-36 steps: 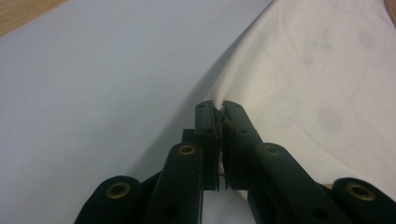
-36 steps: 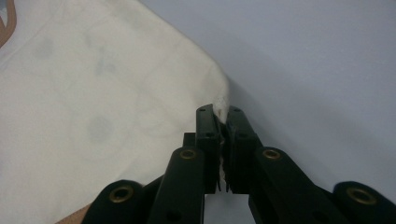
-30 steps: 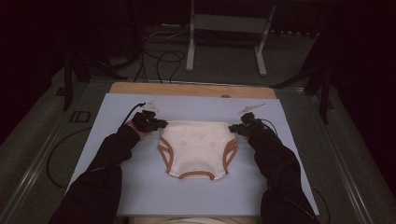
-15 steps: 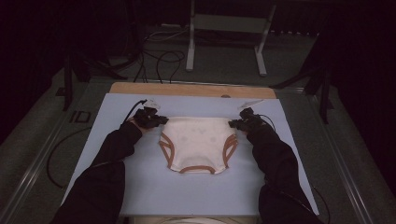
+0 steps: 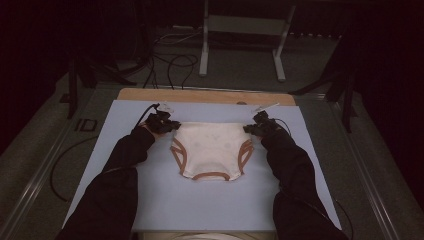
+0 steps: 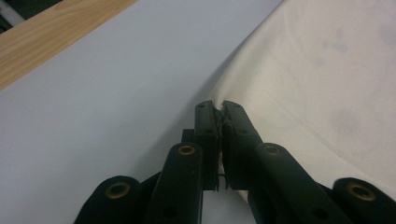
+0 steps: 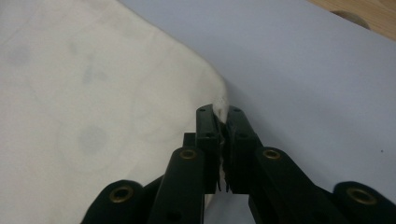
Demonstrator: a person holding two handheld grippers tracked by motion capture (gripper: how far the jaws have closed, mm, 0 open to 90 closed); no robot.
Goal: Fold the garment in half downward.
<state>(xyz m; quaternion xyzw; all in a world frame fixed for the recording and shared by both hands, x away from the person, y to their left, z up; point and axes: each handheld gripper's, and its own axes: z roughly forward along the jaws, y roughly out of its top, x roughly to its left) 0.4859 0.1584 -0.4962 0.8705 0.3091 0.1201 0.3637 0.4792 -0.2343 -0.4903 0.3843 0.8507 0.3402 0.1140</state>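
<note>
Compared with a second ago, the cream underpants point(image 5: 210, 150) lie slightly farther up the pale blue mat point(image 5: 150, 200), their waistband stretched straighter between the two grippers; the right hand has shifted outward. On the left, the left gripper point(image 5: 172, 127) is clenched on the waistband's left corner. On the right, the right gripper point(image 5: 248, 129) pinches the other corner. The gripper views show fabric squeezed between each pair of jaws; the high view shows the brown-trimmed leg openings.
</note>
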